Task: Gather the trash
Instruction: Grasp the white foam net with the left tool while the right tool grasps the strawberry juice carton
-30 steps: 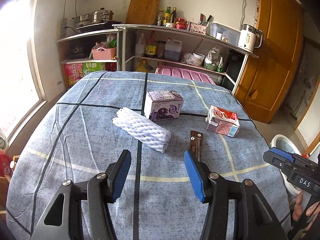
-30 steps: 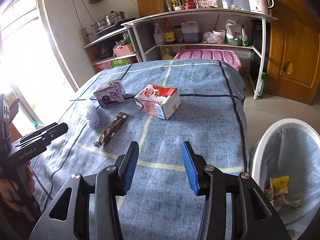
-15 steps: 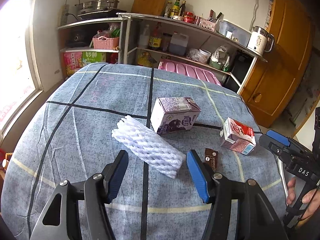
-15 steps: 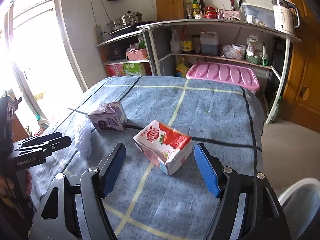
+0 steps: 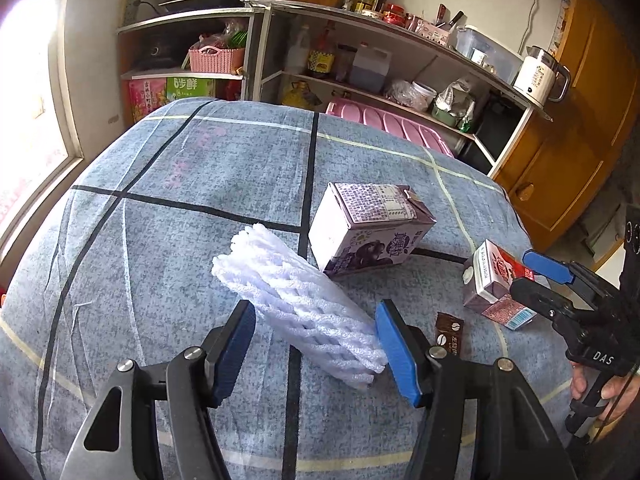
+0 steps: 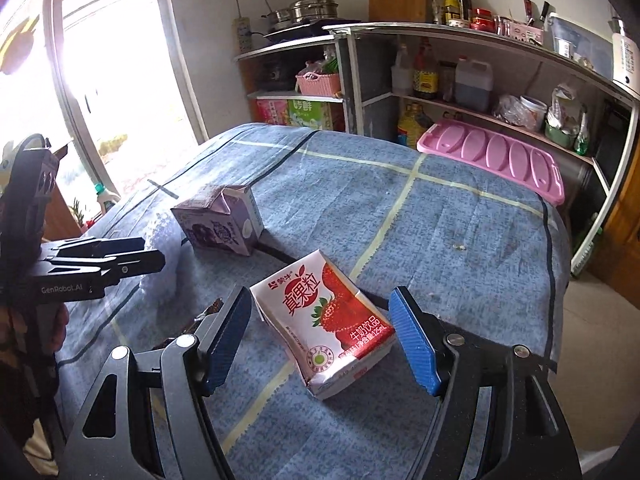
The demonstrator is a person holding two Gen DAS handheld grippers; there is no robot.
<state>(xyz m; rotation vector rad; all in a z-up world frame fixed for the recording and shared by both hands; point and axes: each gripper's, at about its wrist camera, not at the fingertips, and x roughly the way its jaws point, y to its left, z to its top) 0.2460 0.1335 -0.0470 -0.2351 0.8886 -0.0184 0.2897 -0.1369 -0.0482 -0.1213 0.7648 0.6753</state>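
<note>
A white foam net sleeve (image 5: 304, 304) lies on the blue tablecloth (image 5: 200, 184). My left gripper (image 5: 316, 338) is open with its near end between the blue pads, not squeezing it. A red strawberry milk carton (image 6: 324, 320) lies on its side between the open pads of my right gripper (image 6: 320, 334); it also shows in the left wrist view (image 5: 494, 280). A purple milk carton (image 5: 368, 228) lies behind the sleeve and shows in the right wrist view (image 6: 220, 226). A brown wrapper (image 5: 448, 334) lies to the right of the sleeve.
Metal shelves (image 5: 360, 52) with bottles, pots and a kettle (image 5: 538, 76) stand behind the table. A pink plastic lid (image 6: 496, 160) leans past the table's far edge. A window is at the left, a wooden door (image 5: 568, 128) at the right.
Both grippers have moved forward and down. The foam sleeve now sits between the left pads and the strawberry carton between the right pads. The bin has left the right view.
</note>
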